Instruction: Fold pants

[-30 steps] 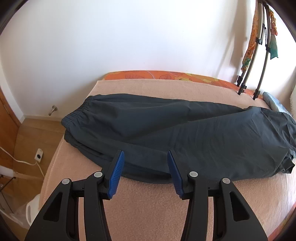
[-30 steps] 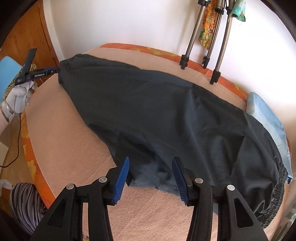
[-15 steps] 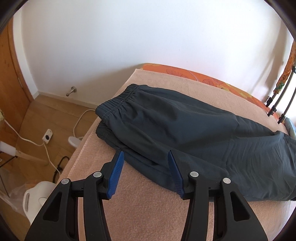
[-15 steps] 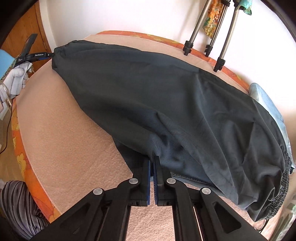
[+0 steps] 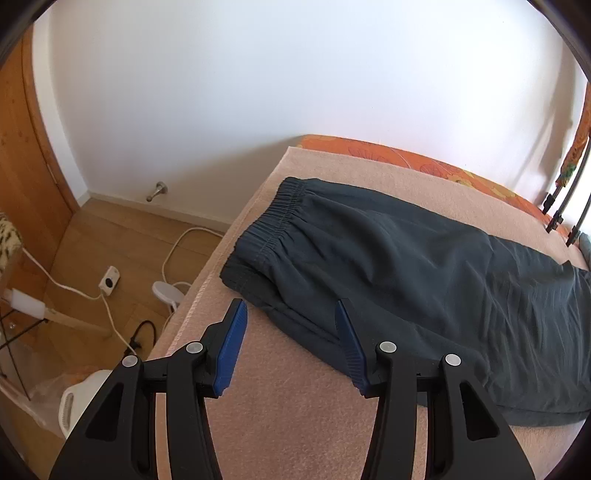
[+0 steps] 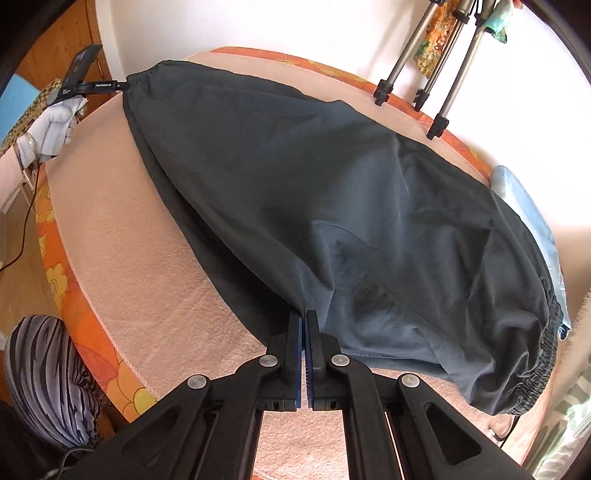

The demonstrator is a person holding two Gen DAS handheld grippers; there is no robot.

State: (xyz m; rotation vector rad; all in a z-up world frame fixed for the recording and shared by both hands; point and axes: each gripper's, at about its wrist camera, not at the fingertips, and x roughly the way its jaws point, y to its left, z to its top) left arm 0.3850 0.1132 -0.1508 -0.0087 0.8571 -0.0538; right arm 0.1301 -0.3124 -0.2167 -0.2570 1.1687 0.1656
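Pinching one pants [image 6: 332,192], right tool [image 6: 304,317]

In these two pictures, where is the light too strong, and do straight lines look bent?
Right wrist view: the white wall behind the tripod legs is overexposed, and the bed edge curves strongly from the fisheye lens. Left wrist view: light is even and softer, the pants show clear folds; the door frame bows, corners are dark.

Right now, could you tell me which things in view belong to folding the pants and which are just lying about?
Part of the job: pants; blanket-covered bed; right gripper, shut on the pants' edge; left gripper, open at the waistband.

Lying about: tripod legs; blue pillow; floor cables.
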